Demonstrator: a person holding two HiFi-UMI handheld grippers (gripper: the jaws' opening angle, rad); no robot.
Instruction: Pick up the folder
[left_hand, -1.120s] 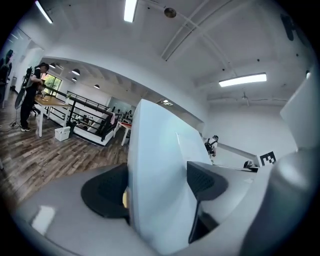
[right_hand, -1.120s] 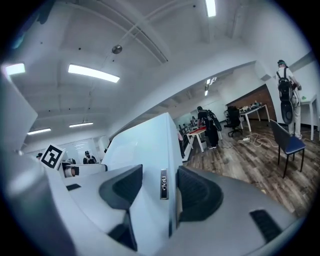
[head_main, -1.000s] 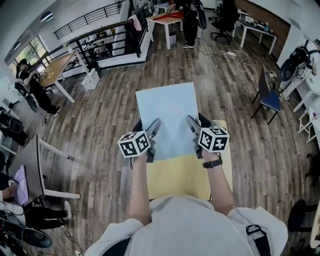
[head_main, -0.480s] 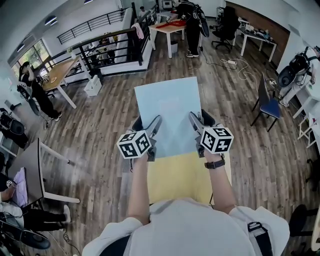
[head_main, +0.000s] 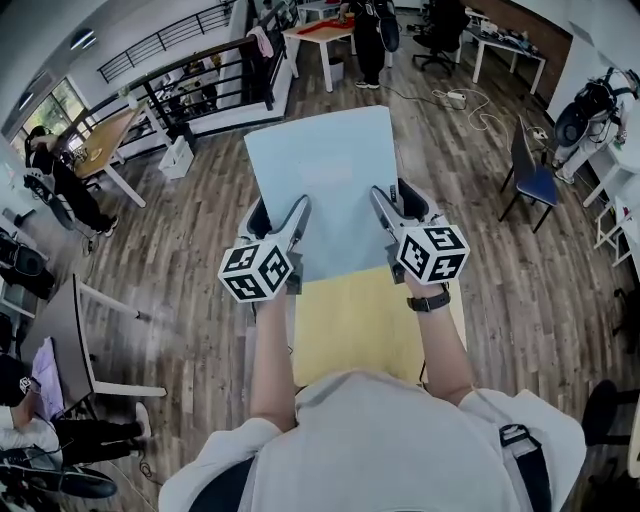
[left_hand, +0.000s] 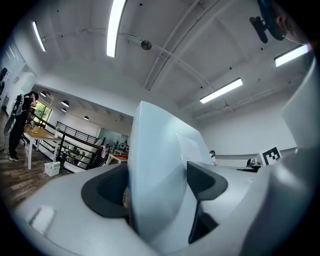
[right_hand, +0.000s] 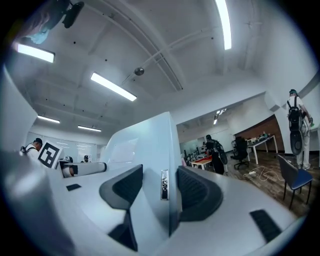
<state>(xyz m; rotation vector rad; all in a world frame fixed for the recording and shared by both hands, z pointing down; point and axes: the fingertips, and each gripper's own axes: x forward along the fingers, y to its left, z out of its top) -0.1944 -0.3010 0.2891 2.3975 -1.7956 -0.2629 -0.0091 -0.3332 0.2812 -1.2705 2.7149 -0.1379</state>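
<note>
No legible text; spine label (right_hand: 164, 184) on folder (right_hand: 150, 142) too blurred (cube markers (head_main: 432, 253): patterns only).

An open-plan office workspace, shown by a wood-plank floor (head_main: 200, 230), scattered desks (head_main: 105, 140), a black office chair (head_main: 440, 25), a black metal railing (head_main: 200, 85), long ceiling strip lights (left_hand: 114, 27), and a person (head_main: 60, 180) standing at a table.

Blue folder (head_main: 325, 175) in left gripper (head_main: 278, 218), right gripper (head_main: 397, 205) (side edges), yellow table (head_main: 350, 320) below
</note>
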